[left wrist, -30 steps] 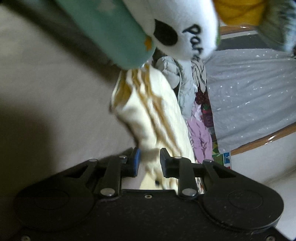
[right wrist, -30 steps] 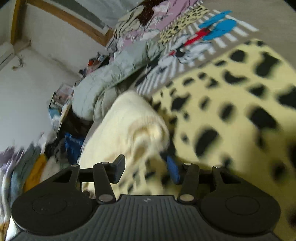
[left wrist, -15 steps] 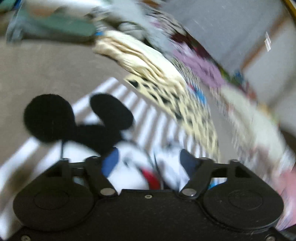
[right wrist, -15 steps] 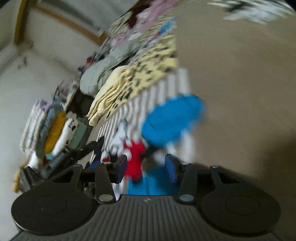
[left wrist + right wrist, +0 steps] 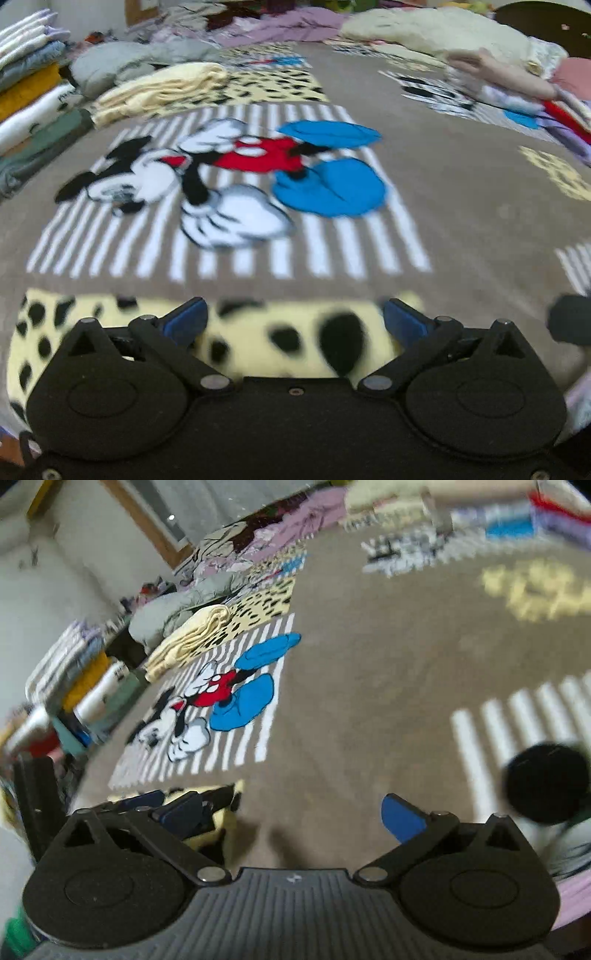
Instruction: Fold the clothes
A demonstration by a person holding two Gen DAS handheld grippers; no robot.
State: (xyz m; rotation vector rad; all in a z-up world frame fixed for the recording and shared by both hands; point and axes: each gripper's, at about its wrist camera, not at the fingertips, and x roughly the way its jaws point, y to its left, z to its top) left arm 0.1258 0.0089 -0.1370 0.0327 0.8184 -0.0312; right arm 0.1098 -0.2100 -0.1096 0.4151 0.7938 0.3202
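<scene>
Both grippers are spread wide and hold nothing. The left gripper [image 5: 293, 323] hovers over the cartoon-mouse blanket [image 5: 443, 192]; the right gripper [image 5: 291, 814] is alongside. The folded cream garment [image 5: 162, 90] lies far ahead to the left, long axis running crosswise, nearer the left gripper.

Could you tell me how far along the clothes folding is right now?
Done: a folded cream garment lies beside a stack of folded clothes. In hand: nothing; left gripper and right gripper are open. Left: the unfolded pile across the blanket.
</scene>
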